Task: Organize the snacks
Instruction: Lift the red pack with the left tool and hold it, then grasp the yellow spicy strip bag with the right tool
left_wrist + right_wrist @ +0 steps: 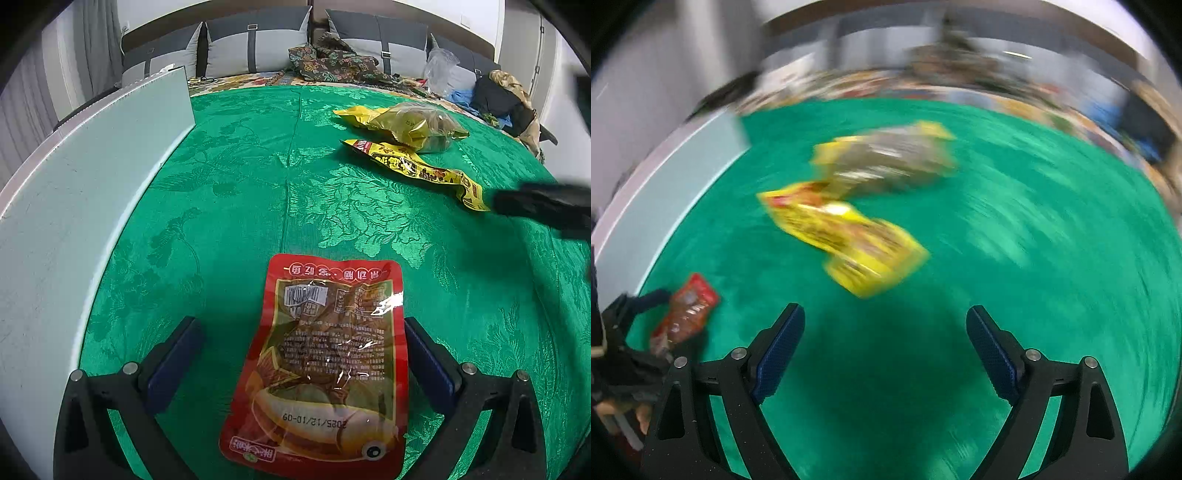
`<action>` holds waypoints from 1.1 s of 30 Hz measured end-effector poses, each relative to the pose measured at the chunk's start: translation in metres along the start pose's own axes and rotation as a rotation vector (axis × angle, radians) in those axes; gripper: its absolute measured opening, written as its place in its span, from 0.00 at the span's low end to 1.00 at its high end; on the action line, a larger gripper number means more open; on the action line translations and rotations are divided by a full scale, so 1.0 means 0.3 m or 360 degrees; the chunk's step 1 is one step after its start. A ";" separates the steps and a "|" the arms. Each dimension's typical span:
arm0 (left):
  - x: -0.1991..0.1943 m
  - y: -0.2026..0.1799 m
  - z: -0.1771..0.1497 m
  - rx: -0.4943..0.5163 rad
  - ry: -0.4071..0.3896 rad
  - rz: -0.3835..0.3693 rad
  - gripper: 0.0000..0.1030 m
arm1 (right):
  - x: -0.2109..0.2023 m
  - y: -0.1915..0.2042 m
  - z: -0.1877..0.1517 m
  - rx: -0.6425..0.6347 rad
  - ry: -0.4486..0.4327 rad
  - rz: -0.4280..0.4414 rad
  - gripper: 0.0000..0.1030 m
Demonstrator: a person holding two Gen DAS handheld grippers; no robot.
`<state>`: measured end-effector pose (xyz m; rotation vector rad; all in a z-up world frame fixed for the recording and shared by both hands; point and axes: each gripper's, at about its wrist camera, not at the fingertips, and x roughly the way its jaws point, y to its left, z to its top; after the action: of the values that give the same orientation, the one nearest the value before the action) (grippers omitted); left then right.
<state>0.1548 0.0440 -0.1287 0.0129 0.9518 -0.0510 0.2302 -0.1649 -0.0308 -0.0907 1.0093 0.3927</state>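
Right now the left hand-held gripper stands wide open around a flat red foil snack pouch with a fish picture, which lies on the green patterned tablecloth of the table. The pouch's long axis runs near to far, straight along the fingers, so both blue pads flank its long edges without visibly touching. Its print reads upside down to the camera: the date 2025/12/10-09, a barcode, and Chinese characters I cannot make out.

Further off to the right lie a long yellow printed snack packet and a yellow-and-clear crinkled bag, touching or nearly so. The right hand-held gripper, also open and empty, points at them from the near side; its view is blurred, so the exact gap is unclear. A pale upright board borders the left.
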 end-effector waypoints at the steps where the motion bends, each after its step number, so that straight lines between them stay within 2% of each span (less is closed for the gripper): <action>1: 0.000 0.000 0.000 0.0000 0.0000 0.0000 1.00 | 0.046 0.040 0.050 -0.0115 0.0048 -0.0003 0.89; 4: 0.000 0.000 0.000 0.0000 0.0000 0.0000 1.00 | 0.165 0.126 0.139 -0.0357 0.0147 -0.0058 0.89; 6: 0.000 0.000 0.000 0.0000 0.0000 0.0000 1.00 | 0.220 0.160 0.174 -0.0432 0.0184 -0.0067 0.89; 8: 0.000 0.000 0.000 0.0000 0.0000 0.0000 1.00 | 0.268 0.171 0.191 -0.0411 0.0240 -0.0040 0.87; 10: 0.001 0.000 0.000 0.0000 0.0000 0.0000 1.00 | 0.282 0.142 0.201 -0.0278 0.0303 0.0050 0.86; 12: 0.001 0.000 -0.001 0.0000 0.0001 0.0000 1.00 | 0.265 0.122 0.180 -0.0226 0.0304 0.0027 0.77; 14: 0.001 0.000 0.000 0.0000 0.0001 0.0000 1.00 | 0.231 0.102 0.156 -0.0187 0.0293 0.0015 0.53; 17: 0.001 0.000 0.000 0.0001 0.0001 0.0000 1.00 | 0.153 0.055 0.084 -0.0025 0.0318 0.0069 0.41; 20: 0.002 0.000 -0.001 0.0000 0.0001 0.0000 1.00 | 0.071 0.001 -0.005 0.0148 0.0308 0.0135 0.36; 21: 0.002 -0.001 -0.001 0.0001 0.0001 0.0001 1.00 | 0.047 -0.017 -0.033 0.0237 0.0300 0.0199 0.35; 24: 0.002 0.000 -0.001 0.0001 0.0001 0.0001 1.00 | -0.008 -0.108 -0.137 0.0628 0.0289 0.0507 0.35; 26: 0.002 0.000 -0.001 0.0001 0.0001 0.0001 1.00 | -0.029 -0.181 -0.222 0.0910 0.0258 0.0690 0.34; 27: 0.002 -0.001 -0.001 0.0001 0.0001 0.0001 1.00 | -0.043 -0.238 -0.276 0.1116 0.0219 0.0810 0.33; 28: 0.002 -0.001 -0.001 0.0001 0.0001 0.0001 1.00 | -0.053 -0.275 -0.310 0.1241 0.0187 0.0859 0.29; 29: 0.002 -0.001 -0.001 0.0001 0.0001 0.0001 1.00 | -0.070 -0.314 -0.343 0.1349 0.0146 0.0867 0.30; 31: 0.002 -0.001 -0.001 0.0001 0.0001 0.0001 1.00 | -0.116 -0.358 -0.376 0.1361 0.0094 0.0715 0.36; 32: 0.001 -0.001 -0.001 0.0001 0.0002 0.0001 1.00 | -0.139 -0.366 -0.383 0.1320 0.0071 0.0624 0.52; 33: 0.001 -0.001 -0.001 0.0001 0.0002 0.0001 1.00 | -0.163 -0.369 -0.392 0.1269 0.0045 0.0535 0.59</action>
<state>0.1547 0.0437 -0.1292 0.0138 0.9529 -0.0506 0.1525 -0.3109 -0.0644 0.8000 1.1485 0.2679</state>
